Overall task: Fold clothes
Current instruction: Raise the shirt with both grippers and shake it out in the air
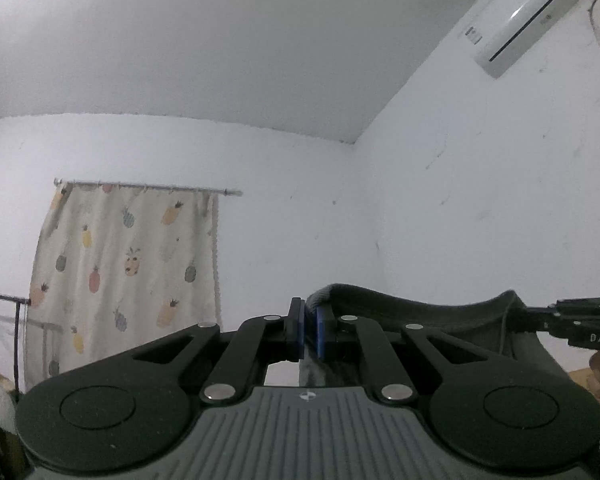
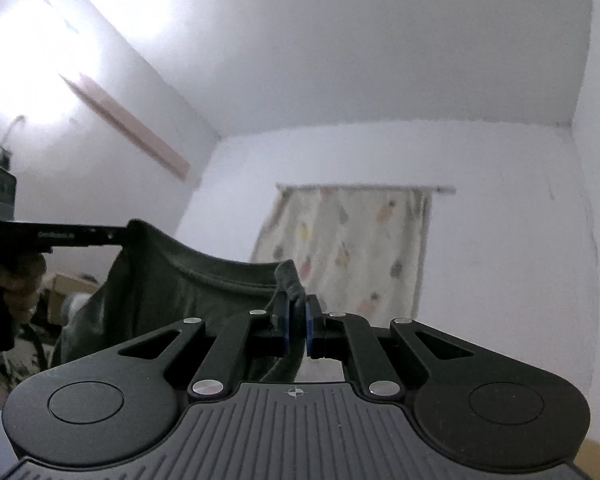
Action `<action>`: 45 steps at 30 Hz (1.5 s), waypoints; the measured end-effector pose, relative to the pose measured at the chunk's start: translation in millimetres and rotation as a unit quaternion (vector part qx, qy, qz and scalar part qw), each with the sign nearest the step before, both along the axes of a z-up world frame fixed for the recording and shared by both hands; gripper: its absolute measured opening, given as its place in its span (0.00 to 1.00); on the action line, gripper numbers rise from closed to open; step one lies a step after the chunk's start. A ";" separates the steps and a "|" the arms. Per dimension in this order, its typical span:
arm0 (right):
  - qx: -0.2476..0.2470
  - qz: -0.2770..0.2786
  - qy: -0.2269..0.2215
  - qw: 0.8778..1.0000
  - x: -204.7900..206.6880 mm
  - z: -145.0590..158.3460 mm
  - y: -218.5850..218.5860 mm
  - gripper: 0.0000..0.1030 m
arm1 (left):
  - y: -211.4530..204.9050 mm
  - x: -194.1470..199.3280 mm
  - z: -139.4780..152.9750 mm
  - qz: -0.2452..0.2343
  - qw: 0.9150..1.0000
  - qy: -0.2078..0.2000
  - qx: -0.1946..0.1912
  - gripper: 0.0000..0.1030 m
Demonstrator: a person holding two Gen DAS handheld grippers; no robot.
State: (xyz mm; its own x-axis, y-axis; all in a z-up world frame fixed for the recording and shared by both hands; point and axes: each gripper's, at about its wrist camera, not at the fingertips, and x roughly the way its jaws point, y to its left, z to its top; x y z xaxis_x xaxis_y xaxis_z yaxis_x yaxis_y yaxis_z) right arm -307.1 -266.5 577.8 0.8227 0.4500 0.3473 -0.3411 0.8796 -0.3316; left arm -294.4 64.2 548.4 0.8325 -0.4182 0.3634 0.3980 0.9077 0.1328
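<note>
Both tongs up high: left tongs [image 1: 309,330] and right tongs [image 2: 297,326] each clamp the dark garment [image 1: 420,314], sagging between them at lower frame.

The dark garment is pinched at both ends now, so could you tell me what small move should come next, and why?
Probably draw the two tools slightly apart. The left tool and right tool each clamp a top corner of the dark garment, held up toward the ceiling, yet its upper edge sags between them; tightening it would let the cloth hang flat.

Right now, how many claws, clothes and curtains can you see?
Claws: 2, the left claw and the right claw, both pinching the cloth
Clothes: 1, the dark green garment
Curtains: 1, the pineapple curtain
Total: 4
</note>
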 end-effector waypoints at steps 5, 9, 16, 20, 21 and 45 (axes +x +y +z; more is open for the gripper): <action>0.000 0.016 -0.012 1.000 -5.2 5.2 -6.3 0.09 | 0.4 -0.8 -3.5 0.003 1.000 0.014 0.002 0.09; 0.010 0.021 0.032 0.999 32.5 -9.8 -11.8 0.09 | -4.5 31.5 -27.6 0.012 0.998 0.068 0.006 0.09; 0.010 -0.008 0.150 0.989 137.1 -66.3 -16.1 0.09 | -17.8 136.8 -106.8 0.047 0.979 0.199 0.019 0.09; 0.010 -0.023 0.208 0.978 212.3 -95.2 -12.2 0.09 | -20.9 213.7 -153.1 0.069 0.961 0.266 0.022 0.09; 0.010 -0.028 0.218 0.975 232.4 -101.7 -7.8 0.09 | -20.1 234.0 -163.3 0.071 0.957 0.281 0.017 0.09; -0.018 -0.153 0.385 0.910 621.2 -320.9 34.7 0.08 | -45.9 595.7 -331.2 0.172 0.884 0.433 0.036 0.09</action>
State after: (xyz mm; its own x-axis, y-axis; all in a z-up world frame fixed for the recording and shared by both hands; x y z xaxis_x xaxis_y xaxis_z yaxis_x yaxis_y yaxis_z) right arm 314.0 -231.8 256.9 0.9047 0.1592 -0.3951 -0.2257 0.9658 -0.1276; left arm 301.4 18.3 217.2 0.8684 -0.0828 -0.4890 0.0813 0.9964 -0.0243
